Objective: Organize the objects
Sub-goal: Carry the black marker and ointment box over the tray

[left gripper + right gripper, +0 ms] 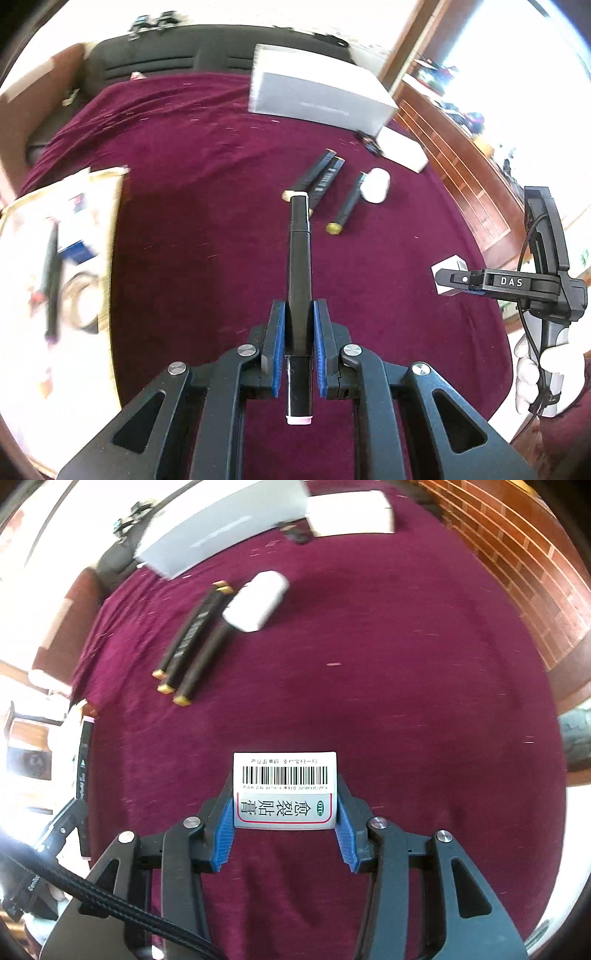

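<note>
Tongs on the left (299,332) clamped a stiff, light black marker pen with a pink end cap (299,266) at mid-barrel, pointing toward twelve o'clock; right tongs (284,812) pinched a small white barcoded cardboard box (284,788), crushable, by its sides above the maroon cloth worktop (406,664).

"DAS" is printed on the right gripper (448,280); "OTC", "愈裂贴膏" and a barcode are shown on the small box (284,790).

tray (107,206) contents motion-blurred, possibly pens, grey box (221,528) smeared
</note>
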